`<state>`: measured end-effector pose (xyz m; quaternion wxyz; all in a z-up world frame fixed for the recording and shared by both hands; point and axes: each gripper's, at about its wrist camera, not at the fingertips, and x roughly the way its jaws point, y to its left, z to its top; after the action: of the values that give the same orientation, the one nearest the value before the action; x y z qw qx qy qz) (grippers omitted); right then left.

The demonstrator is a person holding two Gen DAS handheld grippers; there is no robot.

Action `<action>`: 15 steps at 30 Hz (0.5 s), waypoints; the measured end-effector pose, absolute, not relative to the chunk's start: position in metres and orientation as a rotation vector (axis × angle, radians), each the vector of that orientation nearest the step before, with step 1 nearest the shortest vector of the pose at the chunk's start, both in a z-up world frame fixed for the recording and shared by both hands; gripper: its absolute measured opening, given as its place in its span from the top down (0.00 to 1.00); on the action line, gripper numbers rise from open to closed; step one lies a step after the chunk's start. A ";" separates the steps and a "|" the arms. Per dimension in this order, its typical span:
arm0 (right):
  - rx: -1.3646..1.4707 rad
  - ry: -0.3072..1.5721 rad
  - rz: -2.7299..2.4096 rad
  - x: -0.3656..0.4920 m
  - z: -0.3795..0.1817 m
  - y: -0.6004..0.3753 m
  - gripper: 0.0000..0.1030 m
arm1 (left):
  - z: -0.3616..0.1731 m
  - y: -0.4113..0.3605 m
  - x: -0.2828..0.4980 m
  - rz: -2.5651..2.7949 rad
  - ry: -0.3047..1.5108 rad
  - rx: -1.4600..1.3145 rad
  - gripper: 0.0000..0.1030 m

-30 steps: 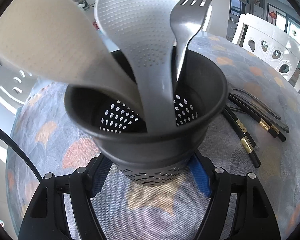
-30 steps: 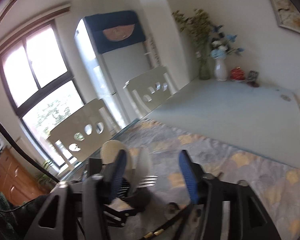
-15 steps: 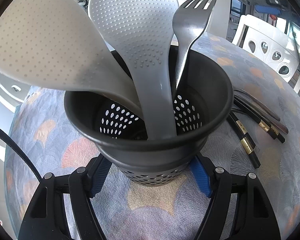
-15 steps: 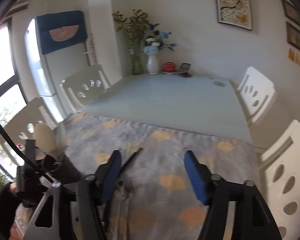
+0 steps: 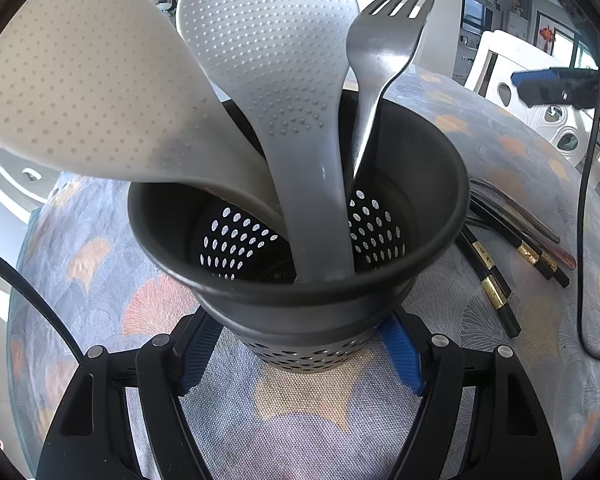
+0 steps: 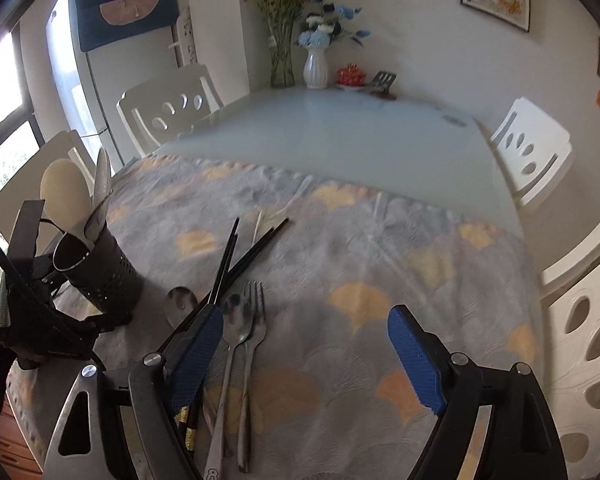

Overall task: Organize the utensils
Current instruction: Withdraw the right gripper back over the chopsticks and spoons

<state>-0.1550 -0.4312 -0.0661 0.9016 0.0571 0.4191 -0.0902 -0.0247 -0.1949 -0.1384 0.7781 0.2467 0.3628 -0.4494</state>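
Note:
My left gripper (image 5: 302, 344) is shut on the black perforated utensil holder (image 5: 300, 288), its blue pads pressing both sides of the base. Inside stand a white rice paddle (image 5: 80, 80), a grey rice paddle (image 5: 276, 60) and a fork (image 5: 384, 40). Black chopsticks (image 5: 492, 276) lie on the cloth to its right. My right gripper (image 6: 306, 320) hangs open over the patterned tablecloth (image 6: 380, 240) with nothing between its pads. By its left finger lie two spoons (image 6: 236, 320), a fork (image 6: 256, 308) and the chopsticks (image 6: 236, 260). The holder (image 6: 100, 272) stands at far left.
White chairs (image 6: 532, 160) ring the table. Beyond the cloth the bare pale tabletop (image 6: 340, 128) runs to a white vase (image 6: 315, 68) and a red pot (image 6: 352, 76) by the wall. A black cable (image 5: 584, 240) hangs at the right.
My right gripper has tipped down and sunk toward the tablecloth, and its jaws have widened. The loose spoons, fork and chopsticks have come into its view. The left gripper and holder stayed put.

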 end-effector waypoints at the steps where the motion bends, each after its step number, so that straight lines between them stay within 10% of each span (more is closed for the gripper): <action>1: 0.123 0.877 -0.178 -0.153 -0.070 -0.429 0.25 | -0.138 -0.195 -0.025 -0.972 0.784 0.534 0.28; 3: 0.151 0.915 -0.136 -0.147 -0.080 -0.424 0.44 | -0.138 -0.195 -0.025 -0.972 0.784 0.534 0.28; 15: 0.393 1.044 0.062 -0.126 -0.126 -0.412 0.63 | -0.139 -0.195 -0.023 -0.971 0.785 0.534 0.27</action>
<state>-0.1259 -0.4123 -0.1263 0.8479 0.1863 0.4954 0.0295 -0.0232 -0.1954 -0.1385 0.7783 0.2471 0.3629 -0.4489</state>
